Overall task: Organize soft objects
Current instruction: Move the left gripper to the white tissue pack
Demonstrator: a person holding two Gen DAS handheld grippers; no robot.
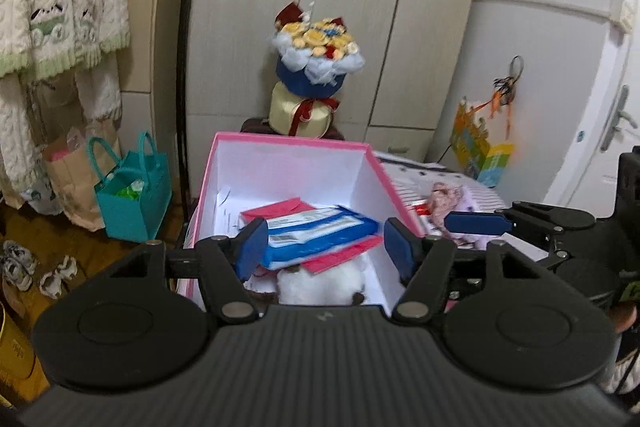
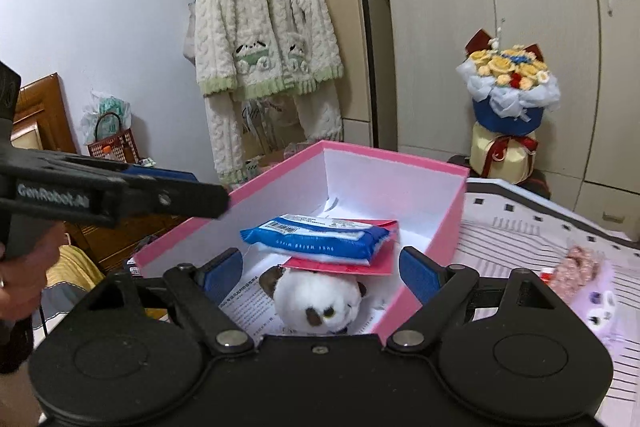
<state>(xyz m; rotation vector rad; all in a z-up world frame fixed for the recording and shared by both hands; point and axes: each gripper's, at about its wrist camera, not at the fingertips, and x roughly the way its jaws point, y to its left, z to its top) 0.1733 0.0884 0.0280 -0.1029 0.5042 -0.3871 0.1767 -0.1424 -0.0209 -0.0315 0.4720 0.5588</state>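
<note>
On the far left of the right wrist view, a hand [image 2: 24,279] is gripping the handle of the left gripper [image 1: 326,247], whose black arm is reaching across toward a pink box [image 2: 280,171] with white inner walls. In its own view, that gripper's blue pads are standing partly apart over the box, pressing on nothing; a blue wipes packet [image 1: 320,231] is lying in the box beyond the gap.

Behind, a cream and green knitted cardigan [image 2: 264,27] is hanging on a hanger against the wall.

In the middle, the pink box is sitting on a striped bed cover [image 2: 532,227]. Inside it, a white plush toy [image 2: 320,301] with dark ears is lying face up at the near end, its head partly tucked under a pink envelope [image 2: 376,265], with the wipes packet resting on top of that. Printed papers are lining the floor of the box.

The right gripper [image 2: 320,267] is hovering just above the plush, jaws spread wide and empty.

To the right, a pink and lilac soft toy [image 2: 584,279] is lying on the cover outside the box. Farther back, a flower bouquet [image 2: 508,83] is standing before grey wardrobe doors.
</note>
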